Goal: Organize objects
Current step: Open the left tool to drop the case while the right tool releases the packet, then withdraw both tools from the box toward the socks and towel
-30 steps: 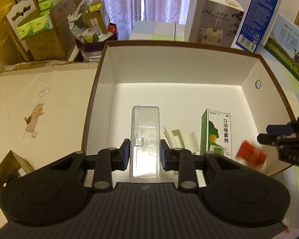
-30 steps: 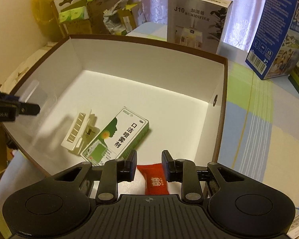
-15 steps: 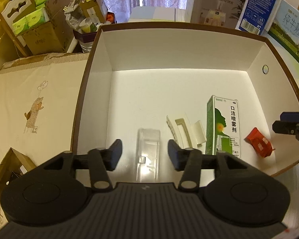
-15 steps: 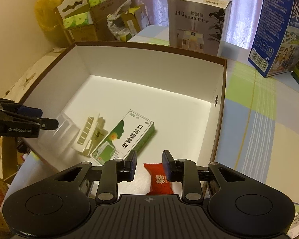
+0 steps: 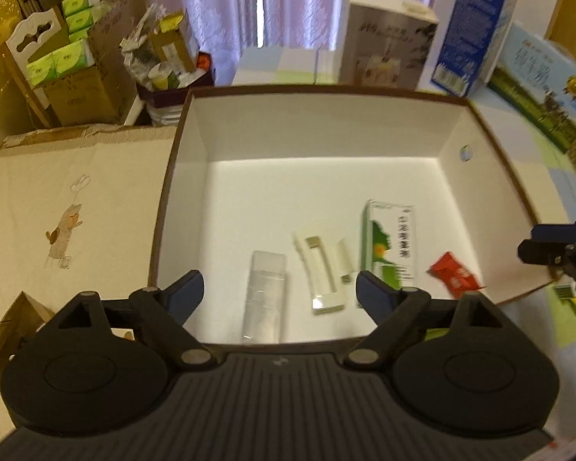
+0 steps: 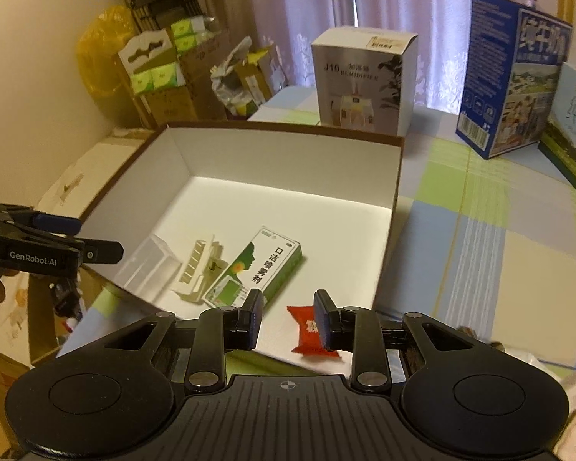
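Left wrist view. Landmark: open white box [image 5: 322,134], brown-edged.
- Left gripper [image 5: 279,291]: jaws spread wide and opening, poised over the box's near edge; nothing pressed between the pads.
- Clear plastic case [image 5: 265,296]: lies flat on the box floor near the near wall, below the gap between the jaws, touched by neither.
- White plastic tray piece [image 5: 324,269]: on the box floor, just right of the clear case.
- Green-and-white carton [image 5: 389,246]: flat on the box floor, just right of the tray piece.
- Red packet [image 5: 455,276]: on the box floor at its near right corner.
- Right gripper [image 5: 556,253]: at the box's right rim, beside the packet.

Right wrist view. Same landmark, white box [image 6: 288,161].
- Right gripper [image 6: 287,319]: jaws narrowly apart above the box's near right corner; the red packet [image 6: 307,332] lies below, partly behind the right finger [image 6: 320,320]; whether it is pinched, cannot tell.
- Green-and-white carton [image 6: 255,267], tray piece [image 6: 199,265], clear case [image 6: 149,265]: in a row leftward across the box floor.
- Left gripper [image 6: 96,240]: over the box's left rim.
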Available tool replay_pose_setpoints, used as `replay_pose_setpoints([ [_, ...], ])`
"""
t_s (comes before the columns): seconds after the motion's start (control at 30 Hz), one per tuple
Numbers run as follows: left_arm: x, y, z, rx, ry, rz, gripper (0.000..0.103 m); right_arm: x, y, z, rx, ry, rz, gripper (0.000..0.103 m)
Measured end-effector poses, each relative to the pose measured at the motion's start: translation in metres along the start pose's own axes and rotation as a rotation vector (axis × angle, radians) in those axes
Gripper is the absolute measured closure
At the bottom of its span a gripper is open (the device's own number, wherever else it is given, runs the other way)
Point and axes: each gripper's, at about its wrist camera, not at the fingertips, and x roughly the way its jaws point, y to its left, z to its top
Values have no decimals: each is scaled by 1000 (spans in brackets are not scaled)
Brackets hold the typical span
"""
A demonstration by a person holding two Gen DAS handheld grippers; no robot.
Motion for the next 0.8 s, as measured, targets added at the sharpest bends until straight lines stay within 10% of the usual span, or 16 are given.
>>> replay_pose_setpoints([
  [0.8, -53, -59, -56, 19, -6, -69, 16, -56, 1, -74, 72, 21, 1, 76],
])
